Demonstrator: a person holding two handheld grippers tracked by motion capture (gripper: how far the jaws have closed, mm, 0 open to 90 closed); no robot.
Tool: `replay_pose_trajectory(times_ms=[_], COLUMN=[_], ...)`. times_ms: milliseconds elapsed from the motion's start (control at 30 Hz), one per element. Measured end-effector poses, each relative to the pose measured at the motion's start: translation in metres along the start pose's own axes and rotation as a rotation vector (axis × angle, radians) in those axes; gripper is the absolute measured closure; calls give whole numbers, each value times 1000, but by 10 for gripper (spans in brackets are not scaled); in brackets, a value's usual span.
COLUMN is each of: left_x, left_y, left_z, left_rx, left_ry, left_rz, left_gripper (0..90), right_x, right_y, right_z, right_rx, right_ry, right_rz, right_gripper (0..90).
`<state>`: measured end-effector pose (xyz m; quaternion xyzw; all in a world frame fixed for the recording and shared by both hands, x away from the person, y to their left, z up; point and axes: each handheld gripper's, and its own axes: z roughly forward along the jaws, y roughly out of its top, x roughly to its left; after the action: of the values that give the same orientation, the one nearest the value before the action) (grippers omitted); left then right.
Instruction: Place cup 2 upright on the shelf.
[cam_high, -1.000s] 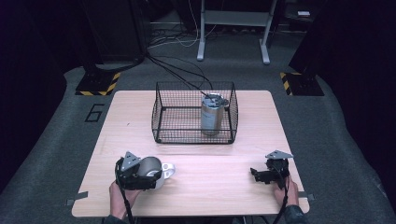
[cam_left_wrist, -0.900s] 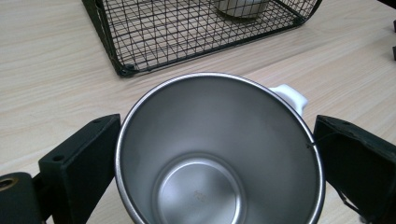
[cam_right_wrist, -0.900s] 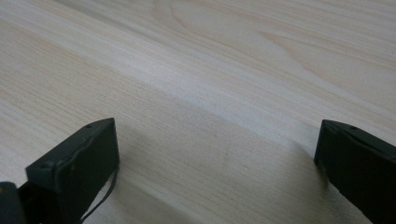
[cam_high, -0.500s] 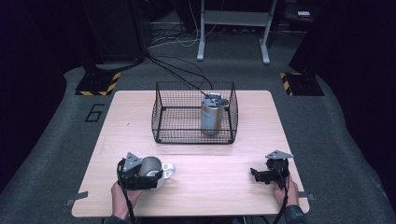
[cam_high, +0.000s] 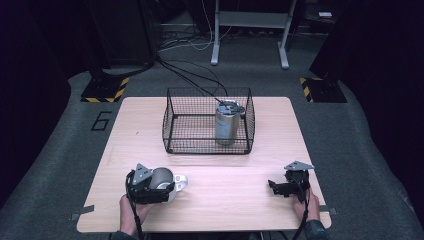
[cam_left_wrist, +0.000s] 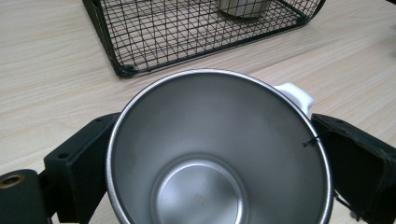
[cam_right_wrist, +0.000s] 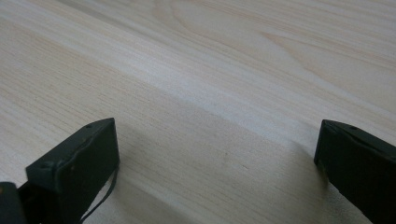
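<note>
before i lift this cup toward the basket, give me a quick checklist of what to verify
1. Left claw clamped on the steel cup, a jaw against each side: ok.
2. Cup empty, bare bottom visible: ok.
3. Space free in the wire basket beside the metal can: ok, its left half is open.
4. Table between cup and basket free of clutter: ok.
5. Right claw open, holding nothing, away from the path: ok.
6. Grip firm enough not to slip: cannot tell.
</note>
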<state>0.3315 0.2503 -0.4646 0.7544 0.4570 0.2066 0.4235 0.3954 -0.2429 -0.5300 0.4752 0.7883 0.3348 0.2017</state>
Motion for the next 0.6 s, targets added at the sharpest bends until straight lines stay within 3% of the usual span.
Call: replay_pose_trajectory(times_ms=[200,600], left_x=[2,1], left_y=[0,15], left_z=[-1,-8], left_rx=[-15,-41], left_ry=[-11,-27], left_rz=[-17,3], left_gripper=[62,62], right_x=[0,0], right_y=[0,0], right_z=[0,0], right_rx=[0,0], right_ry=[0,0], right_rz=[0,0], right_gripper=[0,0])
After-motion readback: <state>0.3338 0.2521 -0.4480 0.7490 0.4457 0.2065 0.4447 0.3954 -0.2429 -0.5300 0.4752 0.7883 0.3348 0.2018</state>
